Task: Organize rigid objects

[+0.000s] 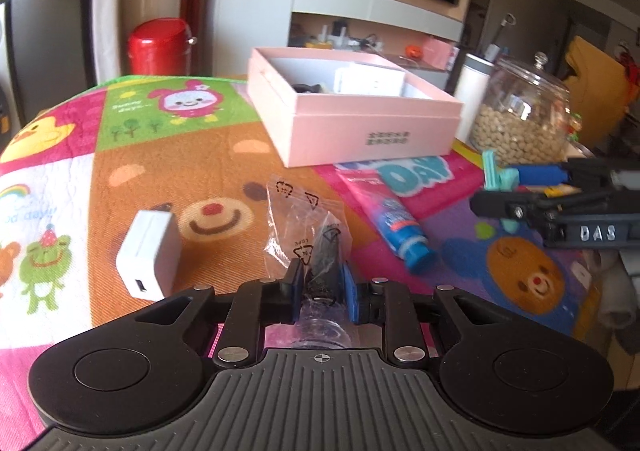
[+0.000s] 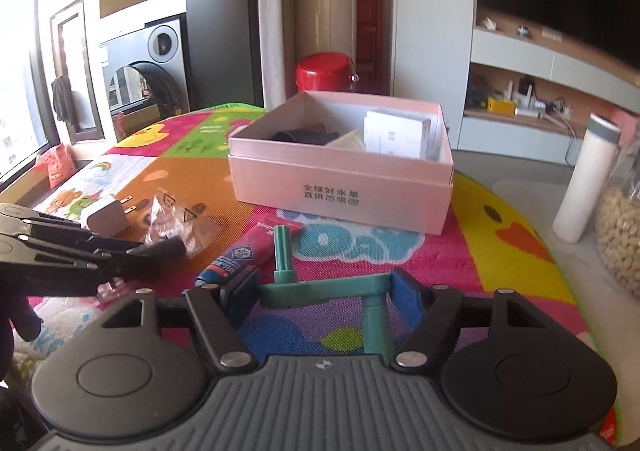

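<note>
Left fingers: the left gripper (image 1: 319,283) pinches a clear plastic bag (image 1: 304,227) with a dark thing inside, blue pads tight on both sides.
Right fingers: the right gripper (image 2: 322,291) grips a teal plastic piece (image 2: 324,285) across its bar, and one peg sticks forward.
Box: the pink box (image 2: 340,187) sits open near the far edge of the table, with a white carton (image 2: 396,133) and dark things inside.
Charger: the white charger (image 1: 150,259) lies on the play mat (image 1: 120,179) toward the left edge, just beside the bag.
Tube: the red and blue tube (image 1: 390,219) lies between the two grippers, in front of the box.
Right edge: a glass jar of beans (image 1: 520,119) and a white bottle (image 2: 588,175) stand close together there.
Open room: bare mat shows between the tube and the box front, and on the left side of the box.
</note>
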### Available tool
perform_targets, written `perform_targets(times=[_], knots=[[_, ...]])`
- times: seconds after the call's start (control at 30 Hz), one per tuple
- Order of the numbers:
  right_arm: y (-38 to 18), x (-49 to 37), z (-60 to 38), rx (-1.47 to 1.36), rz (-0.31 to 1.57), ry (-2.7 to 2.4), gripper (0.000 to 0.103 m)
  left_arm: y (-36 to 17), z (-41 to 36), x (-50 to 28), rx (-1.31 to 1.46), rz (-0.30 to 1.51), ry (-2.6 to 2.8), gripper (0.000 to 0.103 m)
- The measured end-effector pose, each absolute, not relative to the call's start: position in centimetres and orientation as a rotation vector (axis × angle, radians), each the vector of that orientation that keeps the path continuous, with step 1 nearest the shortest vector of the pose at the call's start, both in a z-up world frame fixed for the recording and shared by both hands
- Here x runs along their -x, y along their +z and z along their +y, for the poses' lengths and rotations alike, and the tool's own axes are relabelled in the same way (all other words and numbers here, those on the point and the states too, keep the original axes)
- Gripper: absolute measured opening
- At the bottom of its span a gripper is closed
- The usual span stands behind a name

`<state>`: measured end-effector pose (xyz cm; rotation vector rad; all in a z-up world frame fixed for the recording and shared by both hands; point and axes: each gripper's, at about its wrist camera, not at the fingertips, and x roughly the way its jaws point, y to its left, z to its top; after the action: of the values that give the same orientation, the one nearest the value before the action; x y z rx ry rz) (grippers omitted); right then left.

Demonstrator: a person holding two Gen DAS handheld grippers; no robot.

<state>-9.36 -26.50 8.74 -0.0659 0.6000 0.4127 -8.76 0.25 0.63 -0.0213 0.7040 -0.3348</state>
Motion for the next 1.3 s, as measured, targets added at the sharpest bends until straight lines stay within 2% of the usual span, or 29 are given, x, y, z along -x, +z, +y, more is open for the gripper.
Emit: perform_targets(times=[0.17, 0.3, 0.5, 0.6, 0.7, 1.0, 1.13, 1.23, 1.27, 1.3], knots=[[10.5, 10.5, -27.8, 0.059, 0.534, 0.402, 0.071, 2.9, 0.1, 9.6, 0.015, 0.668, -0.364, 0.023], [12.1, 11.5, -28.9, 0.039, 0.459, 0.394, 0.071, 7.6, 0.0, 8.3, 0.008, 0.555, -0.379, 0.023], [13.1, 11.9, -29.4, 0.027, 0.412, 0.388, 0.071, 17.3, -1.9, 2.3, 0.1, 0.244, -0.4, 0.024], [13.1, 11.8, -29.3, 0.034, 0.415, 0.38, 0.071, 19.1, -2.4, -1.8, 0.239, 0.235, -0.403, 0.025], [12.9, 12.4, -29.5, 0.061, 0.408, 0.359, 0.071, 18.1, -1.7, -3.5, 0.317, 0.287, -0.378, 0.025], [11.8, 10.0, -31.5, -0.003, 0.504, 0.292, 0.071, 9.3, 2.6, 2.3, 0.133, 0.511, -0.257, 0.025], [15.8, 7.3, -30.8, -0.03, 0.425, 0.339, 0.071, 6.4, 5.0, 5.1, 0.083, 0.583, -0.152, 0.025], [21.2, 3.1, -29.6, -0.059, 0.333, 0.373, 0.071, 5.1, 7.1, 5.9, 0.126, 0.634, -0.105, 0.025], [23.1, 1.1, -29.0, -0.076, 0.31, 0.377, 0.072, 4.9, 7.8, 6.0, 0.146, 0.637, -0.093, 0.025], [24.4, -0.7, -28.3, -0.081, 0.305, 0.374, 0.078, 4.7, 8.9, 6.3, 0.167, 0.635, -0.081, 0.025]])
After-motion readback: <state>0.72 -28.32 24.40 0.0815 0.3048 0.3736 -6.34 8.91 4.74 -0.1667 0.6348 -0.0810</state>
